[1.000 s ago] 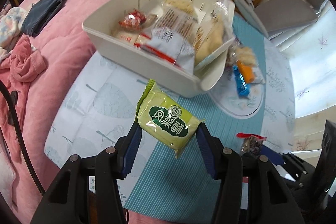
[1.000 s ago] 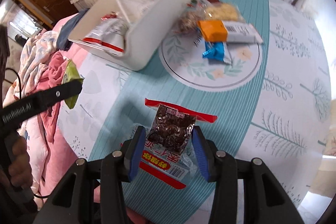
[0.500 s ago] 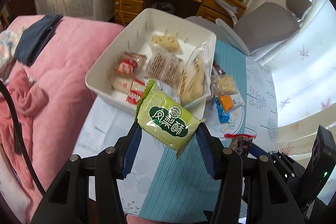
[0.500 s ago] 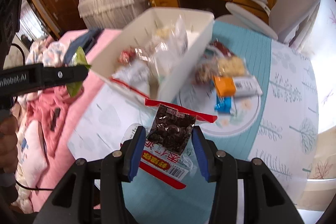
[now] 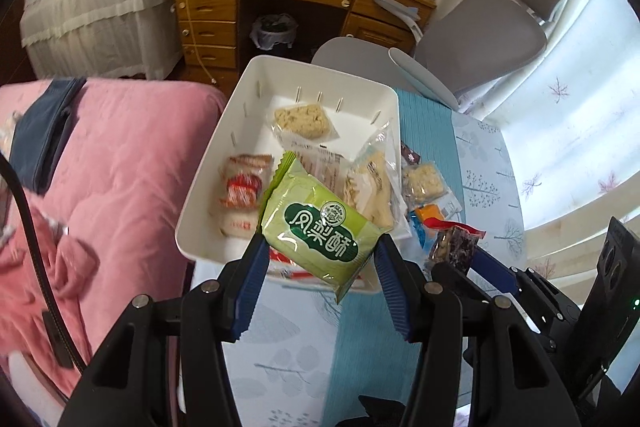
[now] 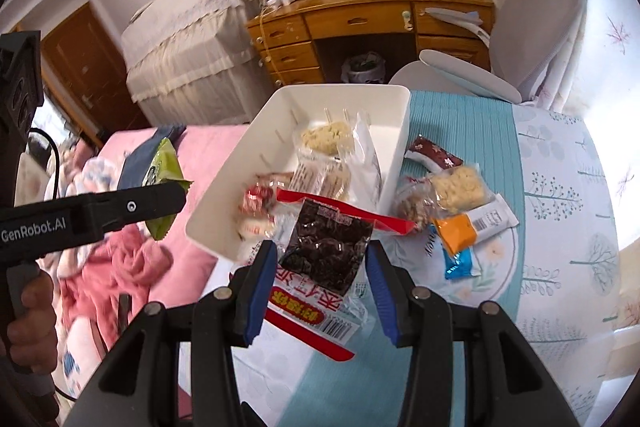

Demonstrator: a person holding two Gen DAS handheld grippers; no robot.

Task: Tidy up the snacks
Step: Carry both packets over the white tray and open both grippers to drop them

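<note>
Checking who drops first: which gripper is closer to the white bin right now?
Hard to call. The left gripper and right gripper, each clamping a packet, both hang near the white bin's near end.

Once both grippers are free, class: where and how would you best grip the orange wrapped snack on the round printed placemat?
Probably pinch the orange wrapped snack across its short sides from above: it lies flat on the round printed placemat, with packets crowding its ends.

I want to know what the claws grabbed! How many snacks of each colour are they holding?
Green packet: 1, in the left claw
Dark packet: 1, in the right claw
Total: 2
</note>
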